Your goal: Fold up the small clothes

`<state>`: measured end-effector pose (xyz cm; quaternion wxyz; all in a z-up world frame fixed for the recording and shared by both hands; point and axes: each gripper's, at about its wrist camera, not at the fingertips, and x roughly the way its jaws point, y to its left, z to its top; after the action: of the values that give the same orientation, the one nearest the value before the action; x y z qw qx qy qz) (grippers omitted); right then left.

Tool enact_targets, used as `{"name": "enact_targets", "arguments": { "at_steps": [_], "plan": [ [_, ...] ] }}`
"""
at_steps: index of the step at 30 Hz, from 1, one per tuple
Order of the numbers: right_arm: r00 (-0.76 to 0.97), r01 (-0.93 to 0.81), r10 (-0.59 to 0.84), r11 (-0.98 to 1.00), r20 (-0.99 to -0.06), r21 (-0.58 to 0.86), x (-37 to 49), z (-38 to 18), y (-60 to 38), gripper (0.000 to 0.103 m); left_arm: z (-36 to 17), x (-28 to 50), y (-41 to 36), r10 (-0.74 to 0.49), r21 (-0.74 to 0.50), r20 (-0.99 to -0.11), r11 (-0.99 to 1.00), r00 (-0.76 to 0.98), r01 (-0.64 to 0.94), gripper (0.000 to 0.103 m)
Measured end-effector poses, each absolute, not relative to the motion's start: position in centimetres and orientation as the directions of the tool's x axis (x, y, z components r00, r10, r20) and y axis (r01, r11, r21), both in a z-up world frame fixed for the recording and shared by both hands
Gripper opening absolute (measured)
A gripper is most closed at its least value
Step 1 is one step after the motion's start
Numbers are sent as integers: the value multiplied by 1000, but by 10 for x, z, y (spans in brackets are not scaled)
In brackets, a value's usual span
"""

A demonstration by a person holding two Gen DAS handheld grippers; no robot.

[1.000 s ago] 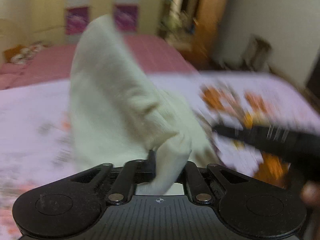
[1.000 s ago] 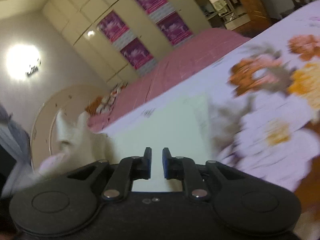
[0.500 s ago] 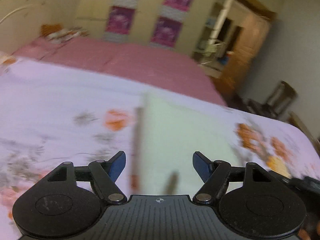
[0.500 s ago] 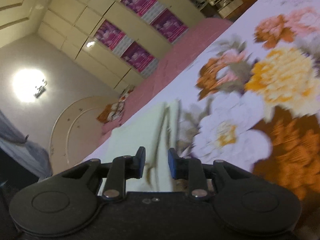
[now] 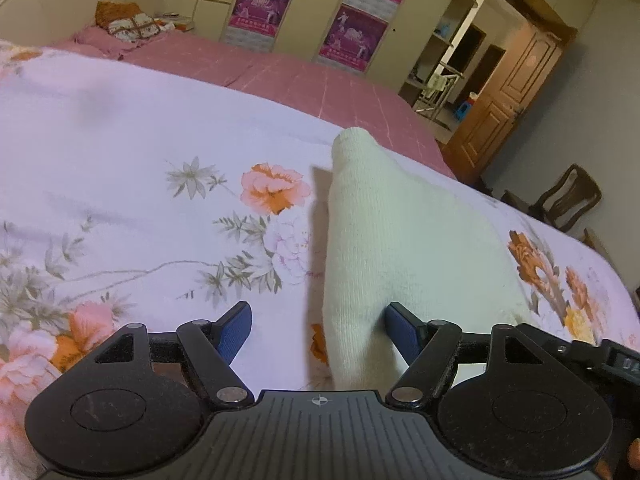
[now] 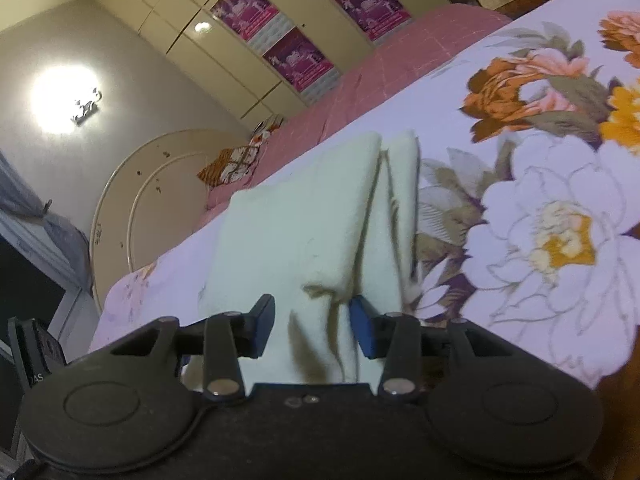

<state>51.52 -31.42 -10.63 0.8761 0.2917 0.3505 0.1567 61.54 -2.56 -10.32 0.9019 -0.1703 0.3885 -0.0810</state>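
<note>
Cloth, a pale cream knit garment [image 5: 404, 240], lies folded on the floral bedsheet [image 5: 140, 168]. The left gripper [image 5: 318, 326] has its jaws wide apart, the garment's near edge rising between them beside the right blue pad. The right gripper [image 6: 312, 324] has just been opening, garment [image 6: 312, 216] between its parted jaws, unpressed. Only the right view shows two stacked layers with a seam; only the left shows the wooden door [image 5: 516, 80] and chair [image 5: 568, 200].
</note>
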Motion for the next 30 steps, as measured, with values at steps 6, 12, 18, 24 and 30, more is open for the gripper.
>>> {"name": "enact_targets", "arguments": {
  "at_steps": [6,12,18,24,30],
  "plan": [
    [723,-63,455,792,-519,607,519,-109,-309,40,-104,613,-14,-307,-396,-649,918,696,35,73],
    [717,-81,447,816,-534,573,533,-108,-304,29,-103,621,-16,-310,-392,-634,919,708,52,73],
    [728,-151,390,893,-563,423,530,-81,-287,16,-93,621,-26,-319,-377,-633,923,705,79,73],
    [732,-151,359,914,-579,377,521,-64,-295,15,-87,622,-40,-376,-390,-635,910,675,140,73],
    [695,-109,377,897,-612,429,525,-87,-317,15,-100,620,-38,-391,-402,-638,904,664,146,73]
  ]
}}
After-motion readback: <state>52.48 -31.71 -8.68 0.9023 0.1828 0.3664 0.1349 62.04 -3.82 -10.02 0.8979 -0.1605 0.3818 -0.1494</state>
